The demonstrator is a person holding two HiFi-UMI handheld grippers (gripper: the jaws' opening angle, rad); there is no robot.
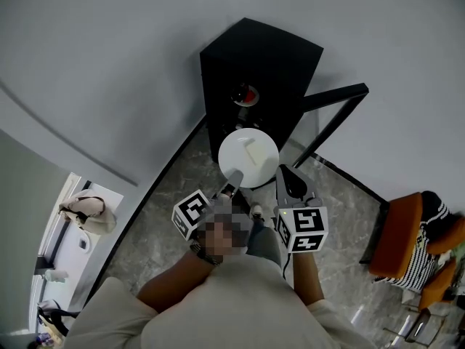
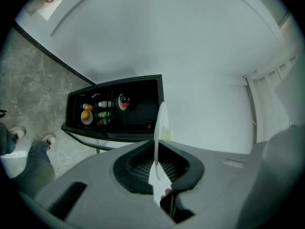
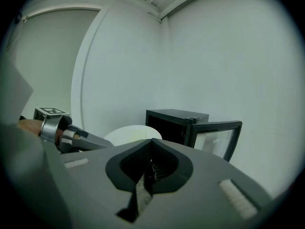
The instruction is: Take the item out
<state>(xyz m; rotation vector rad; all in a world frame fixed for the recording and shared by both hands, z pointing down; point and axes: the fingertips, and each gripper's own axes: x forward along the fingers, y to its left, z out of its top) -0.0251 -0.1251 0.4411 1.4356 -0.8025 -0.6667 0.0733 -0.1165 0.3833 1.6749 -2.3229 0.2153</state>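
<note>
The left gripper point(image 2: 158, 147) pinches a white plate point(image 1: 248, 157) by its rim, just in front of the open black fridge point(image 1: 261, 64). Only its own view shows the plate edge-on and the fridge's stocked shelves point(image 2: 97, 111). The right gripper point(image 3: 151, 149), jaws pressed together on nothing, hangs beside the plate, towards the fridge door point(image 3: 217, 132).

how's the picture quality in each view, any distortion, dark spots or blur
Head view: heavy fisheye curves the wall base, and the black cabinet is deep in shadow inside. Left gripper view: dark round vignette; the white plate is soft up close, the cabinet's shelves sharper. Right gripper view: same vignette, a greenish cast, and the right tongs blurred up close.
</note>
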